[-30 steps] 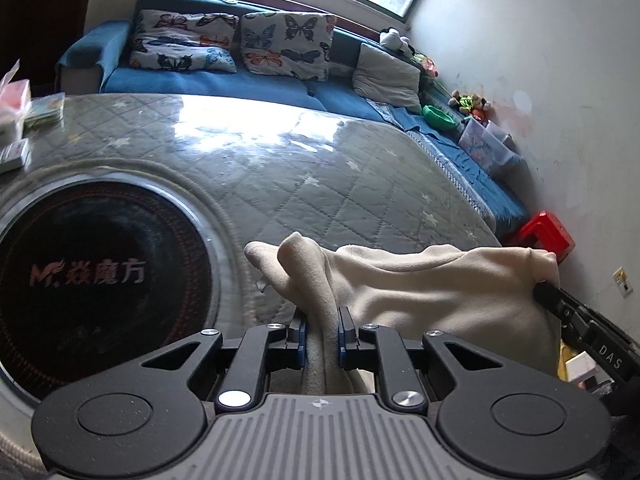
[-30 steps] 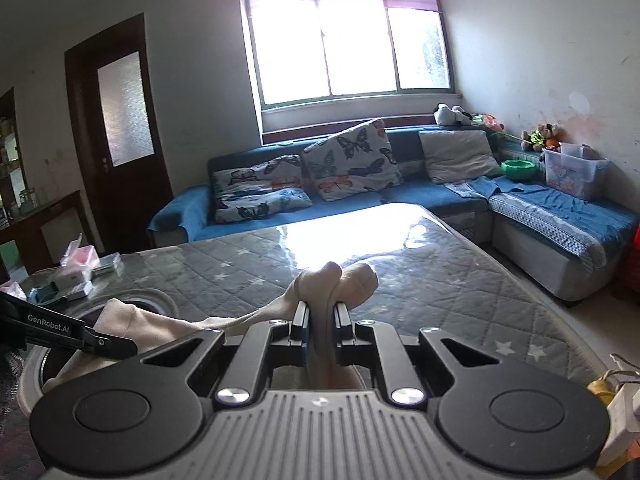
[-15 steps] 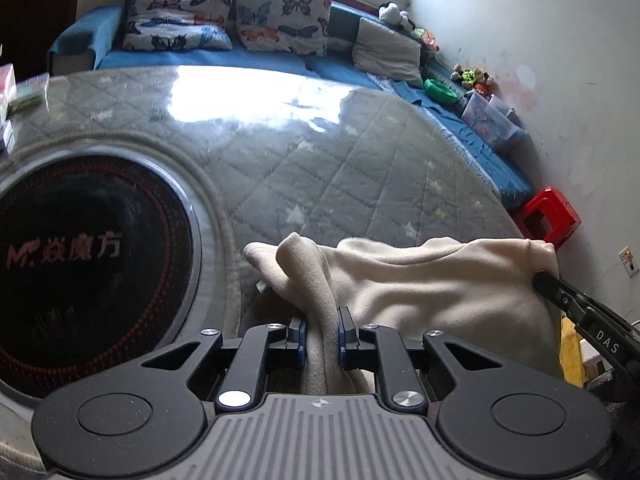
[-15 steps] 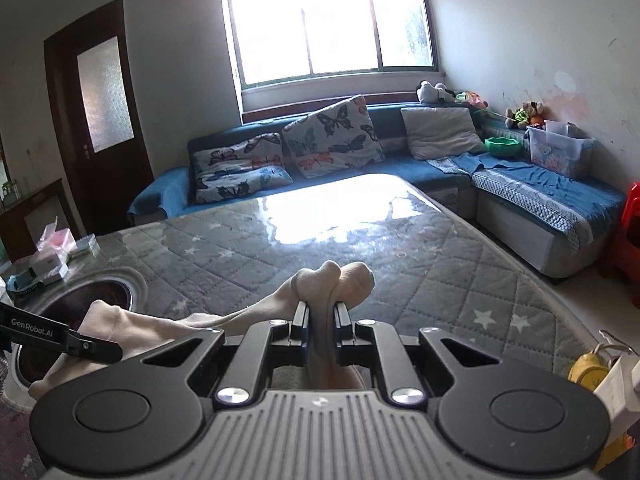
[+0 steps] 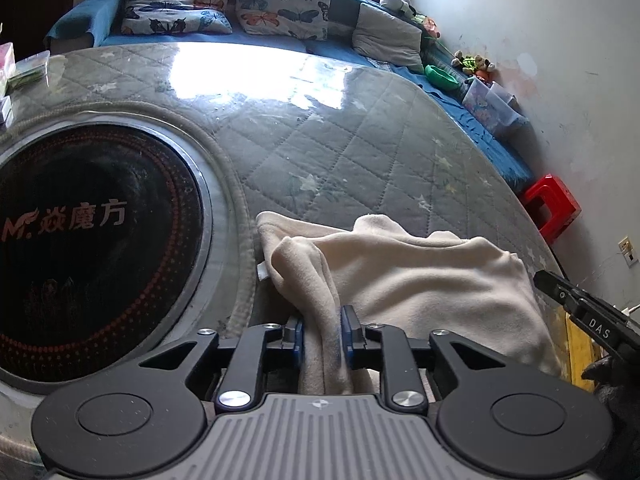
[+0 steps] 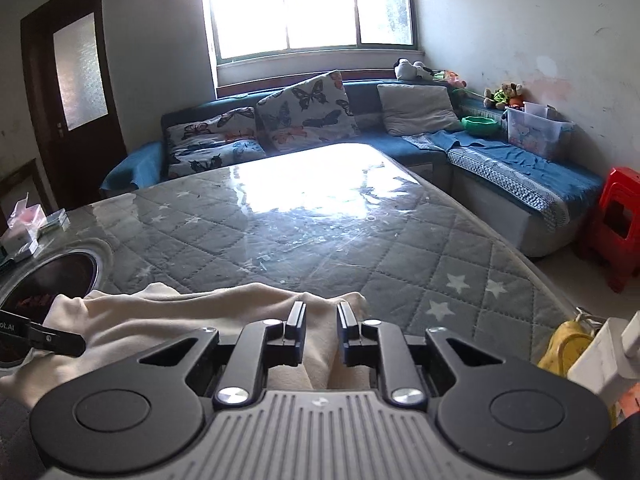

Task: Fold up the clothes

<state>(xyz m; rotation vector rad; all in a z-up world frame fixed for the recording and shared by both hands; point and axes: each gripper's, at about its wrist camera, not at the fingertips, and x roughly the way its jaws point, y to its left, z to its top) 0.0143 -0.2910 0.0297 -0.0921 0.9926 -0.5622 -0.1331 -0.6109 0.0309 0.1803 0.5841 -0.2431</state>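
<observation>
A cream fleece garment (image 5: 420,276) lies on the near part of the quilted grey table (image 5: 340,140). My left gripper (image 5: 322,316) is shut on a bunched fold at the garment's left end, and the fabric sticks out past the fingertips. In the right wrist view the garment (image 6: 192,312) lies flat under my right gripper (image 6: 321,312). Its fingers stand slightly apart above the fabric, holding nothing. The right gripper's finger (image 5: 580,312) shows at the garment's right edge. The left gripper's finger (image 6: 48,338) shows at the left.
A round black hob (image 5: 92,240) is set into the table left of the garment. Small boxes and a tissue pack (image 6: 24,220) sit at the table's far left edge. A blue corner sofa (image 6: 500,160) and a red stool (image 6: 620,224) stand beyond the table.
Both grippers have come down towards the table. The right gripper has let go of the fold it held, and the garment has dropped flat. The left gripper still holds its fold.
</observation>
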